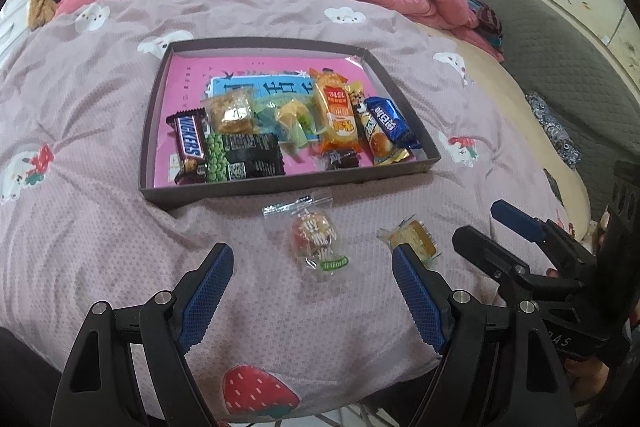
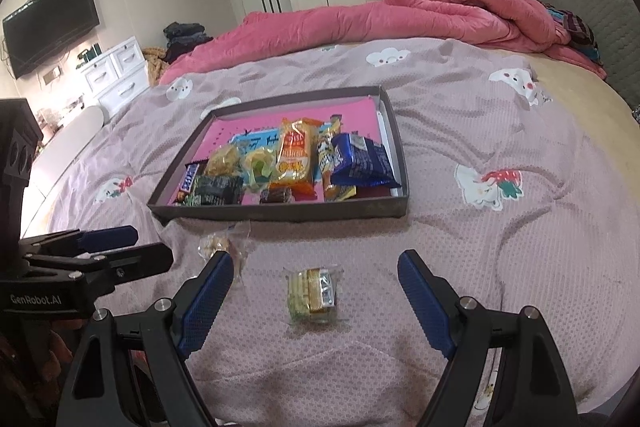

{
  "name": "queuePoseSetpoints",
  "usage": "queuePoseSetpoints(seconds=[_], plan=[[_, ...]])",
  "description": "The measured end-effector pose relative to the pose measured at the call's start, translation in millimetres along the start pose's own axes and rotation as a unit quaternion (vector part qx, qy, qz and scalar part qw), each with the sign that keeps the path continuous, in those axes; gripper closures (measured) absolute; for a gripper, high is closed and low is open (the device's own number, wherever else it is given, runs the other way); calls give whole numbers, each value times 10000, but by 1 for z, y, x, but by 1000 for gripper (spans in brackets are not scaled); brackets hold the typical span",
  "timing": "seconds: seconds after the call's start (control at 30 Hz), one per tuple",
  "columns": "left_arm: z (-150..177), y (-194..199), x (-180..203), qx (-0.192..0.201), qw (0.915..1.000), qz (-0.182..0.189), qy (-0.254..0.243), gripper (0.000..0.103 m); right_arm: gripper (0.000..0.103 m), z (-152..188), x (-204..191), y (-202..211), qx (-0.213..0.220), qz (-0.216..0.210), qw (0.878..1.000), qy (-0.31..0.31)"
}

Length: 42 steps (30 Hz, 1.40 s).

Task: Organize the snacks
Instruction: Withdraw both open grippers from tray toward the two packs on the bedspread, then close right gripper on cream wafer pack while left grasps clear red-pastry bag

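A dark shallow tray lies on the bed and holds several wrapped snacks, among them a Snickers bar, a black and green pea pack and a blue pack. Two snacks lie loose on the quilt in front of it. My left gripper hovers open over a clear-wrapped round snack. My right gripper stands open just short of a clear-wrapped yellow wafer. Neither gripper's pads touch anything. Each gripper shows at the edge of the other's view.
The mauve patterned quilt covers the bed. A rolled pink duvet lies behind the tray and a grey headboard stands at the right. White drawers and a wall television are at the left.
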<state>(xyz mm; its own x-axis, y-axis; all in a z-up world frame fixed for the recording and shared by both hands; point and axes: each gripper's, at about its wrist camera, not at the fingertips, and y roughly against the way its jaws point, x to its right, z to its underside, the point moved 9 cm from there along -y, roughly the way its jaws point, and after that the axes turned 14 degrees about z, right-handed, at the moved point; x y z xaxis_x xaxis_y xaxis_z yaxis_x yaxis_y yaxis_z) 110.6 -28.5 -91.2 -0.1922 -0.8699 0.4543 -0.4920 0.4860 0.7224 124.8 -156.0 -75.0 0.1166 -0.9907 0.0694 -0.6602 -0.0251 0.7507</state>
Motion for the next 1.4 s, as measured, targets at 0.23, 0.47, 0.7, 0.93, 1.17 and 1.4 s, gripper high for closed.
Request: queuePoseSetpoints(seconds=[0.23,0.47,0.7,0.93,1.17,1.4], plan=[[7,-11,-5,-163,9997,67,169,20,19,15,1,-13,-322,88,9994,85],[14,-21,-8,-319,9990,132,281,20,19,26,-3,-26,-646,111,9976,230],[18,-30,-11,-435,9981,187,399,20,19,37,-9,-36,-910,111,9948,438],[23,-41,-13,-633,9966,187,488,20,19,43,-11,-42,-1062,103,9928,538],[21,-53,-15,-740,9954,144,591,20,19,45,-10,-48,-1169,128,9919,484],[16,-62,-19,-792,9947,112,642,20,19,45,-11,-55,-1264,107,9909,438]])
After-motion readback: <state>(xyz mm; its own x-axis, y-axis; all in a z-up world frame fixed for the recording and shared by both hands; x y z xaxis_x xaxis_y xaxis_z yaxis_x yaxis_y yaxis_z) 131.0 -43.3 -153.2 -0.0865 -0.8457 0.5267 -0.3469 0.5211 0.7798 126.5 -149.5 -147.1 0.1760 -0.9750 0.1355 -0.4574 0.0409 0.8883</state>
